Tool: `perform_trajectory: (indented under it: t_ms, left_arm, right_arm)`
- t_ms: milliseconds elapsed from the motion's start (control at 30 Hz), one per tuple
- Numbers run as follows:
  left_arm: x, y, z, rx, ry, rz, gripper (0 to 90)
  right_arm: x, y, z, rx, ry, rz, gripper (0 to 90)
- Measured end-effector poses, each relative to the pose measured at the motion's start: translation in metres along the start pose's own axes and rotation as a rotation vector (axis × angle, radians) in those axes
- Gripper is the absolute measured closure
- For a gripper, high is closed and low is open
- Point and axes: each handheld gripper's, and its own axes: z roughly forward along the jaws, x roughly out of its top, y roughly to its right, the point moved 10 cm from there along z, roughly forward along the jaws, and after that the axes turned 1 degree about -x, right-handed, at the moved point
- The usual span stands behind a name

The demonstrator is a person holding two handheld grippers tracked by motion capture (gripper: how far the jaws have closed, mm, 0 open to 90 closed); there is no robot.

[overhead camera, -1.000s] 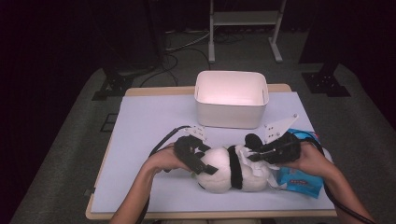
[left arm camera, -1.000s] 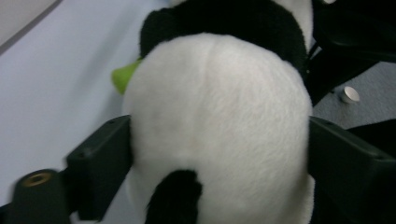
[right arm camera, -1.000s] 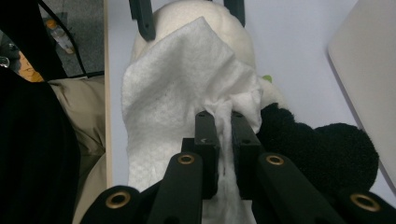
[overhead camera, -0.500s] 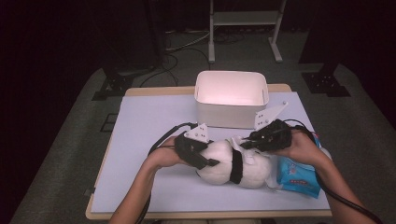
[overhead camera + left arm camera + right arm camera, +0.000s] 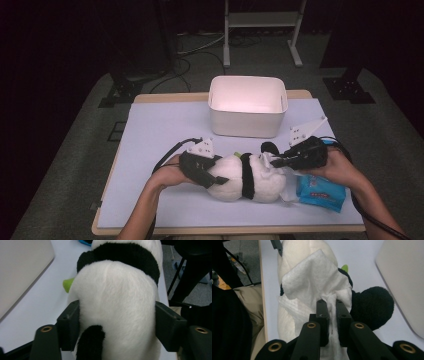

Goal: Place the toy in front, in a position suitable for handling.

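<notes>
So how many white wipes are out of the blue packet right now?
1: a white wipe lies draped over the black-and-white plush panda's head, pinched in the right gripper. More may remain inside the blue wipe packet beside it.

White bin (image 5: 247,107), blue pkg (image 5: 320,192) on tbl (image 5: 150,130).

We cannot read the print on the blue packet (image 5: 320,192) in the high view, where it is too small, and the person's right hand (image 5: 335,167) covers its upper edge. In the left gripper view, the plush panda (image 5: 115,297) is cut off by the top and bottom edges, so its head and legs are hidden. The white wipe (image 5: 312,287) covers the panda's face in the right gripper view.
</notes>
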Motion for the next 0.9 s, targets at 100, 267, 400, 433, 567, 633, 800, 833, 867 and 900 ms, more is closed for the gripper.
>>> perform_trajectory:
  t_ms: [100,267,400,433,567,633,800,833,867,900]
  left_arm:
    - [-0.001,0.0,0.0,-0.003,0.008,-0.018,26.4]
    - [-0.006,-0.003,-0.002,-0.02,-0.005,-0.08,17.2]
    - [-0.011,-0.005,0.0,-0.041,-0.024,-0.126,10.7]
    - [-0.012,-0.005,0.0,-0.045,-0.021,-0.136,10.7]
    - [-0.013,-0.004,0.0,-0.044,0.009,-0.114,22.9]
    - [-0.012,-0.003,-0.001,-0.019,0.021,-0.071,27.1]
    - [-0.01,-0.001,-0.003,0.005,0.018,-0.019,33.2]
    - [-0.01,0.0,-0.004,0.003,0.022,-0.021,33.2]
    - [-0.01,0.0,-0.004,0.002,0.026,-0.02,33.3]
    - [-0.011,0.001,-0.004,0.0,0.027,-0.015,33.5]
  right_arm:
    - [-0.001,-0.001,0.0,0.002,0.001,0.0,83.5]
    - [-0.003,-0.004,0.0,0.004,-0.01,-0.01,83.5]
    - [-0.009,-0.005,-0.002,0.015,-0.01,-0.002,83.5]
    - [-0.009,-0.005,-0.002,0.015,-0.01,-0.002,83.5]
    - [-0.015,-0.004,-0.004,0.011,-0.016,0.018,83.4]
    - [-0.015,-0.004,-0.004,0.003,-0.017,0.015,83.5]
    - [-0.004,0.001,-0.004,-0.026,-0.024,-0.004,83.5]
    - [-0.001,0.002,-0.003,-0.027,-0.021,-0.003,83.6]
    - [0.002,0.004,-0.003,-0.032,-0.015,-0.006,83.5]
    - [0.004,0.005,-0.002,-0.036,-0.012,-0.004,83.5]
